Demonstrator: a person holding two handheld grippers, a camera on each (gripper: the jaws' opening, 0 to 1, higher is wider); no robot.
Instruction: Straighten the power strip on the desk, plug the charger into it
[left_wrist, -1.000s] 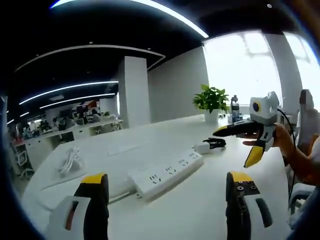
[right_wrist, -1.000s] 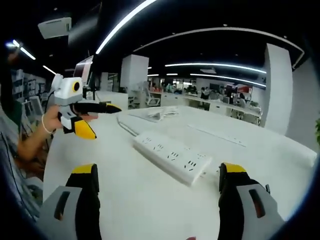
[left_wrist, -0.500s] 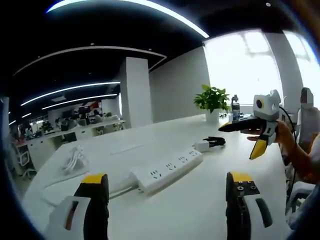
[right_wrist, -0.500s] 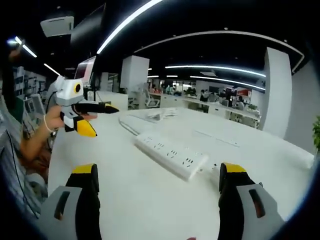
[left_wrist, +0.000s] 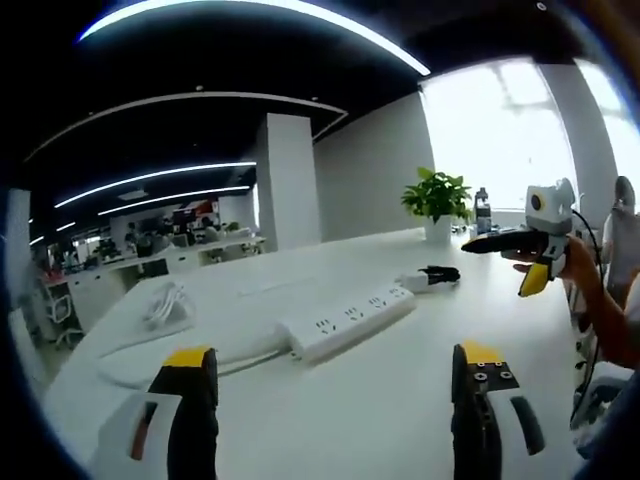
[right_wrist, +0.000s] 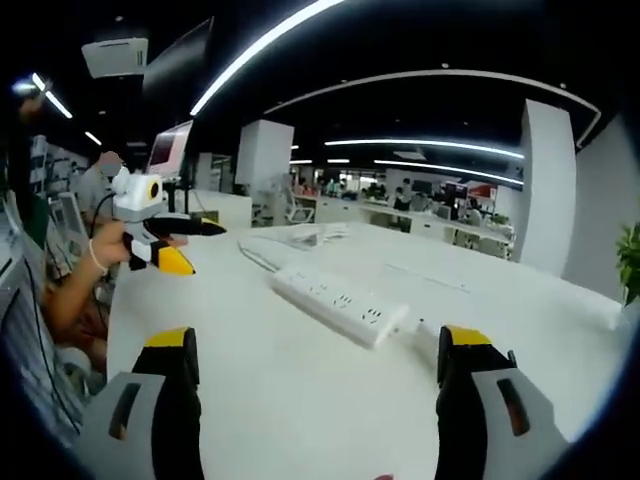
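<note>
1. The left tool (left_wrist: 333, 385) hovers above the white surface (left_wrist: 400, 400), its two jaws spread wide with nothing between them.
2. The white power strip (left_wrist: 348, 320) lies flat on the surface ahead of the left tool, between its jaw lines and angled away to the right.
3. Just beyond the strip's far end sits the charger (left_wrist: 432, 275), a white block with a dark cable.
4. The right tool (right_wrist: 313, 385) also has its jaws spread and empty; the power strip (right_wrist: 338, 304) lies ahead of it, well apart.
5. In the left gripper view, the right tool (left_wrist: 520, 262) is held in a hand (left_wrist: 575, 265) at the far right.
6. A potted plant (left_wrist: 436, 200) stands farther back.
</note>
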